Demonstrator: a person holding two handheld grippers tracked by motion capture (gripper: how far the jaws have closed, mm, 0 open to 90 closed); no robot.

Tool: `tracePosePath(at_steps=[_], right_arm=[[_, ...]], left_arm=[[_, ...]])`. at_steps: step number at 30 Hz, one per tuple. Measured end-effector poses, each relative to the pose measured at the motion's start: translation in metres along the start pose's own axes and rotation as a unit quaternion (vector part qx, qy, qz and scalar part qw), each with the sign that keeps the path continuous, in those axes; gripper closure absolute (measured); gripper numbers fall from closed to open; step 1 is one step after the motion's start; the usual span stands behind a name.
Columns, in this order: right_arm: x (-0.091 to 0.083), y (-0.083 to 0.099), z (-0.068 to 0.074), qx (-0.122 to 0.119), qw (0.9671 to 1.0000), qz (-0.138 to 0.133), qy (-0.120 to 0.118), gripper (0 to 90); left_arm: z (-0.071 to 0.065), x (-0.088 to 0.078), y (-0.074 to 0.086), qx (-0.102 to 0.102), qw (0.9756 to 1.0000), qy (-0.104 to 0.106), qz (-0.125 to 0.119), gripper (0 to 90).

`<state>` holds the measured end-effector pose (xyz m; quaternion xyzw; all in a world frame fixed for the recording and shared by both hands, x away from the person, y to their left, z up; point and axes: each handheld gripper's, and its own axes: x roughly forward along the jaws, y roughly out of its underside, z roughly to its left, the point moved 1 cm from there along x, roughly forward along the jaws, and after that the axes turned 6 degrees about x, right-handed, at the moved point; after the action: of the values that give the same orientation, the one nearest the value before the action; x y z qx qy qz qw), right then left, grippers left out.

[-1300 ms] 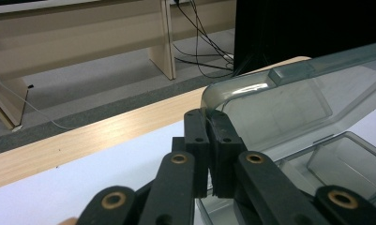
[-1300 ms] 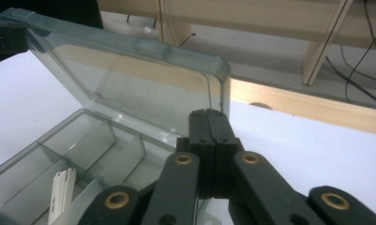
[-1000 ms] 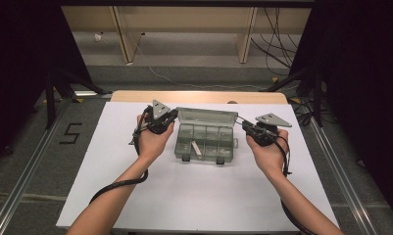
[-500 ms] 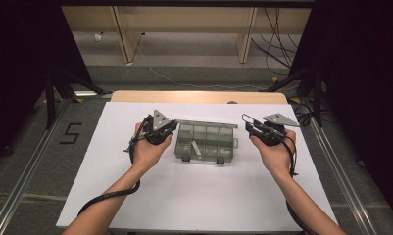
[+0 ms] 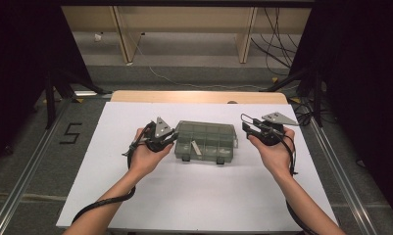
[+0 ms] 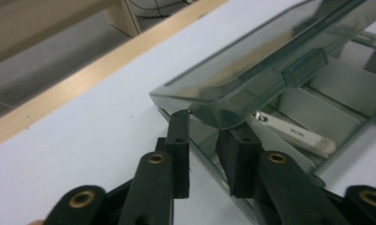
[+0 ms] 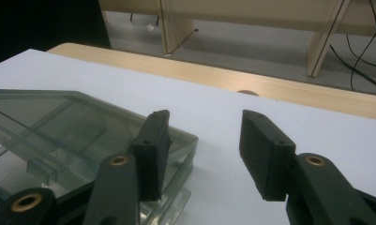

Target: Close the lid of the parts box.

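Observation:
A clear greenish compartment box [image 5: 206,142] lies in the middle of the white table top [image 5: 208,200]. Its lid [image 6: 251,70] stands slightly off the base, and a pale flat metal piece [image 6: 293,133] lies in one compartment. My left gripper [image 5: 167,138] is at the box's left end. Its jaws have just been opening, and the lid's corner sits in the gap of the left gripper [image 6: 206,126] without being pinched. My right gripper [image 5: 248,128] is just off the box's right end. The right gripper [image 7: 202,126] has also just been opening and has nothing between its jaws, beside the box corner [image 7: 176,140].
A wooden strip [image 5: 199,96] borders the table's far side. Beyond it are the floor, wooden furniture legs [image 5: 123,34] and cables [image 5: 277,29]. A taped "5" [image 5: 71,133] marks the floor on the left. Metal rails [image 5: 341,171] run along both sides of the table.
The box looks lower and flatter on the table than a second ago. My left hand has come slightly toward me. Both grippers' jaws have spread apart, and the right one no longer touches the box's end.

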<state>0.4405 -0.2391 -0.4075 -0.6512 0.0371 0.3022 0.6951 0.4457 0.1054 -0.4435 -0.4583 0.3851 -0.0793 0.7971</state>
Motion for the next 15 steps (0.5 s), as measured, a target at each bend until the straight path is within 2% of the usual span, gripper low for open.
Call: tracePosePath(at_steps=[2,3,4,7,8,10,11,12,15], right_arm=[[0.000,0.000,0.000,0.000,1.0000,0.004,0.002,51.1],[0.000,0.000,-0.001,0.000,1.0000,0.003,0.001,50.3],[0.000,0.000,-0.001,0.000,1.0000,0.004,0.002,49.1],[0.002,0.000,0.000,-0.001,1.0000,0.004,0.001,48.5],[0.002,0.000,0.000,0.001,1.0000,0.006,-0.002,48.2],[0.003,0.000,0.002,0.001,1.0000,0.008,-0.003,48.3],[0.003,0.000,0.003,-0.004,0.9999,0.011,-0.010,48.2],[0.003,0.000,0.003,-0.003,0.9999,0.010,-0.012,48.0],[0.003,-0.001,0.004,-0.002,0.9999,0.013,-0.008,47.0]], left_arm=[[0.000,-0.002,0.003,0.008,0.9998,0.014,0.008,69.2],[-0.002,-0.002,0.004,0.003,0.9999,0.013,0.004,67.4],[-0.001,-0.004,0.005,0.009,0.9997,0.018,0.011,66.0],[-0.001,-0.005,0.007,0.002,0.9995,0.030,0.012,60.6],[-0.001,-0.005,0.006,-0.008,0.9993,0.036,0.006,58.1],[0.001,-0.008,0.005,-0.017,0.9974,0.070,0.005,52.3],[0.002,-0.009,0.004,-0.020,0.9966,0.079,0.010,46.9],[0.003,-0.010,0.003,-0.017,0.9953,0.094,0.015,42.0],[0.003,-0.012,0.002,-0.004,0.9919,0.120,0.041,23.6]])
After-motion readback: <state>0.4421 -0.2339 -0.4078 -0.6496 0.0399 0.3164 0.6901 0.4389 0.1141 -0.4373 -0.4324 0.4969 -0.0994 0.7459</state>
